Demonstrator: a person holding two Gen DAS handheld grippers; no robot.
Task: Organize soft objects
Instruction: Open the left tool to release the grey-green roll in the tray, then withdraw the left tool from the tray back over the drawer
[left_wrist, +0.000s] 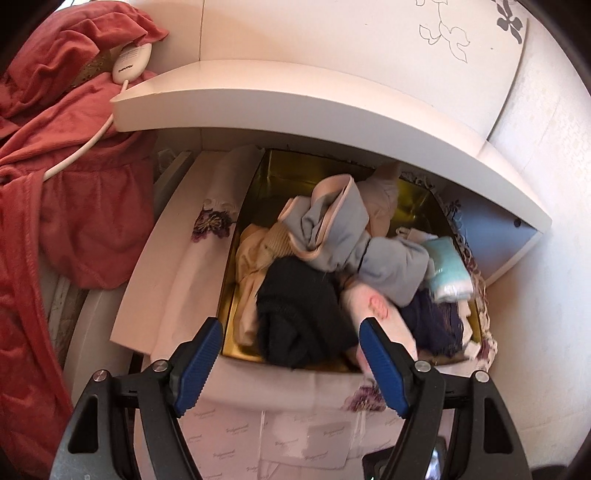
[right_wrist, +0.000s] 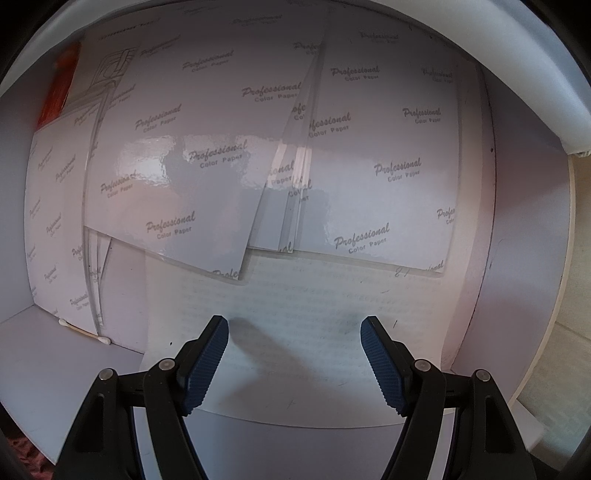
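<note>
In the left wrist view a gold-lined box (left_wrist: 269, 177) sits in a shelf compartment, full of soft clothes: a black piece (left_wrist: 299, 314), a grey and pink piece (left_wrist: 332, 225), a beige piece (left_wrist: 255, 258), a white and pink piece (left_wrist: 376, 310), a navy lace piece (left_wrist: 432, 321) and a mint towel (left_wrist: 447, 269). My left gripper (left_wrist: 290, 347) is open and empty just above the box's near edge. My right gripper (right_wrist: 293, 347) is open and empty over white sheets.
A white curved shelf (left_wrist: 332, 107) overhangs the box. A red blanket (left_wrist: 62, 166) with a white corded controller (left_wrist: 131, 61) lies at left. Glossy "Professional Color Paper" sheets (right_wrist: 229, 147) fill the right wrist view, with a cotton swab (right_wrist: 85, 331) at lower left.
</note>
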